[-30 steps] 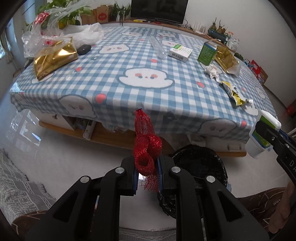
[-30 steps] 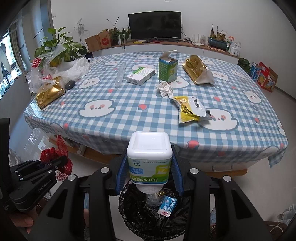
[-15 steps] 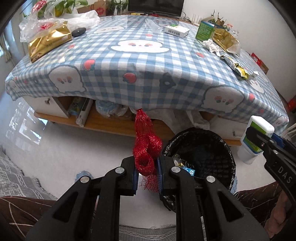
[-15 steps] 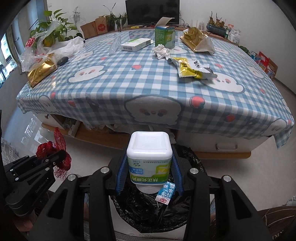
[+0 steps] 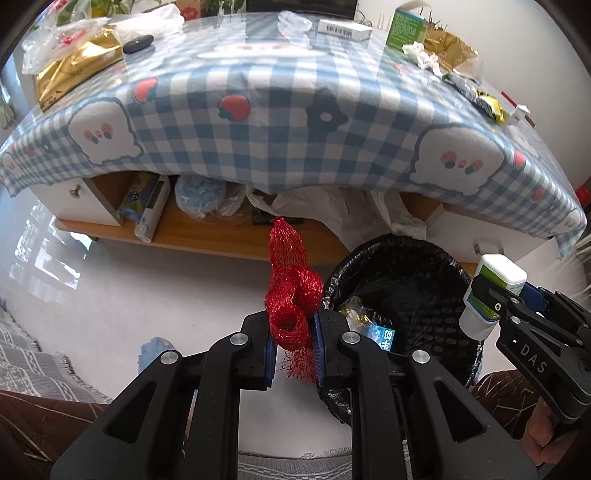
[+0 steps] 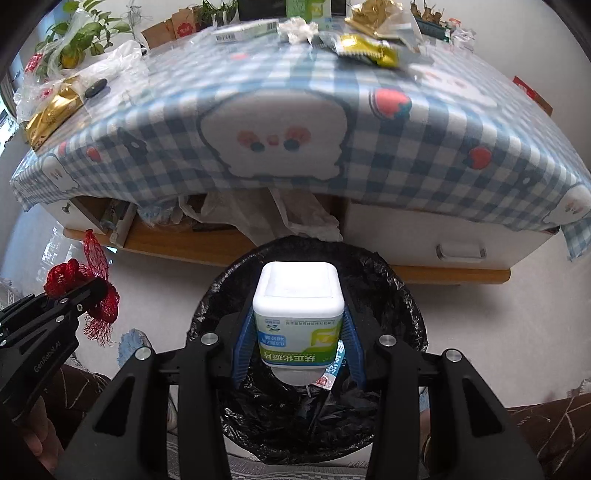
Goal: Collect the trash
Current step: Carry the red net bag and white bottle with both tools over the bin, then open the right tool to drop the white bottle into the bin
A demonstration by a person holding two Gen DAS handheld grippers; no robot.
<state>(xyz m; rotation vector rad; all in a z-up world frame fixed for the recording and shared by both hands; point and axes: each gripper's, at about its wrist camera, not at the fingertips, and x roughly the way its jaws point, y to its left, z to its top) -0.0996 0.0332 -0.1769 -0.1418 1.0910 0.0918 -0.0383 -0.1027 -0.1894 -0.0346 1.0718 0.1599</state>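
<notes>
- The table (image 6: 369, 155), draped in a blue checked cloth, filled the upper half of both views; more litter lay along its far side at about 12 to 1 o'clock — a yellow wrapper (image 6: 369, 51), crumpled paper (image 6: 297, 29) and a green carton (image 5: 406, 27).
- The bin (image 6: 402, 295), lined with a black bag, stood on the floor just in front of the table; a few wrappers already lay inside it.
- The step in hand looked to be the drop-off — both grippers carried trash at the bin, and nothing had been let go yet.
- The right gripper (image 6: 299, 343) was clamped on a white bottle (image 6: 299, 306) with a green label, held directly over the bin's mouth, dead centre in its own view.
- The next move probably called for parting those jaws so the bottle fell straight in; little repositioning seemed needed.
- The left gripper (image 5: 293, 334) was closed on a red mesh net (image 5: 291, 295), which stood up between its fingers.
- In the left view the bin sat at about 3 o'clock of the net, just beside it — so the left gripper likely had to shift right over the rim before releasing.
</notes>
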